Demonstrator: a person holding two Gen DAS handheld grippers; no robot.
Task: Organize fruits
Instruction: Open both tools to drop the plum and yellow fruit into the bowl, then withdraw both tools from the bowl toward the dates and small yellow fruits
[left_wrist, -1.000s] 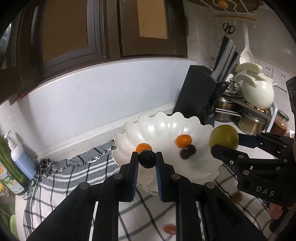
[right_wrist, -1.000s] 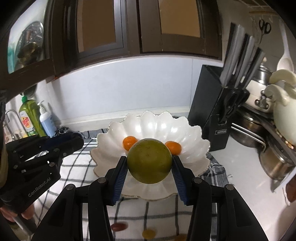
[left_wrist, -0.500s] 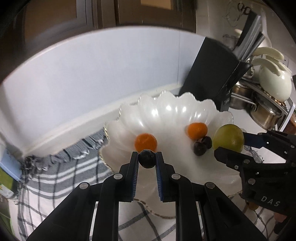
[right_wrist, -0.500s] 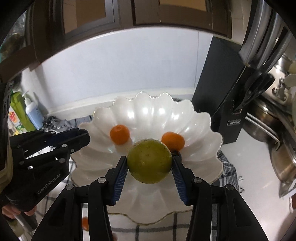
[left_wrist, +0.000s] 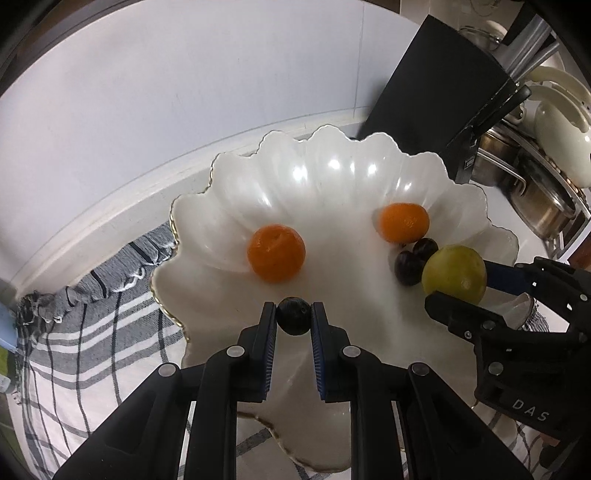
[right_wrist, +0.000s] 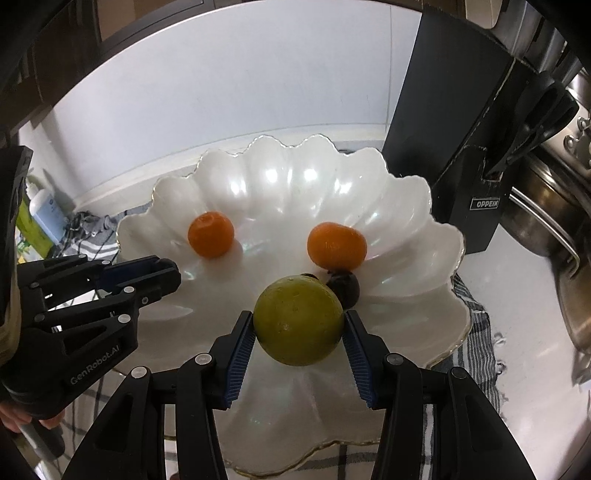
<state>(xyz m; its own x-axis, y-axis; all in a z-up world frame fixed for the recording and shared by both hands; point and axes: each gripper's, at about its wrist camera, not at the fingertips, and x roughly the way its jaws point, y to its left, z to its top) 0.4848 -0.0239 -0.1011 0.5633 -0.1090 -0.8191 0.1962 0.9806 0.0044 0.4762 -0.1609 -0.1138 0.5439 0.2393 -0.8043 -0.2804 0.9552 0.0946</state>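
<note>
The left gripper (left_wrist: 293, 316) is closed down narrow on a small dark fruit (left_wrist: 293, 316), its blue pads pressing the fruit from both sides at the very tips. It points steeply down over the near part of a white scalloped bowl (left_wrist: 332, 173). Just ahead of its tips lies an orange fruit (left_wrist: 276, 253); farther ahead and to its right a second orange fruit (left_wrist: 405, 222) sits with two dark fruits (left_wrist: 408, 263) touching it on the near side.

The right gripper (right_wrist: 298, 326) stands partly open, clamped on a round green fruit (right_wrist: 297, 320) that fills the gap between its pads. It also hangs over the bowl, with the dark fruits just beyond the green fruit and partly hidden by it. Seen from the left wrist, the green fruit hangs to the right of the left gripper, near the bowl's right side.

The bowl rests on a checked cloth (left_wrist: 85, 332) on the surface. Beyond the bowl, to the right of both grippers, stands a black knife block (right_wrist: 454, 122).
</note>
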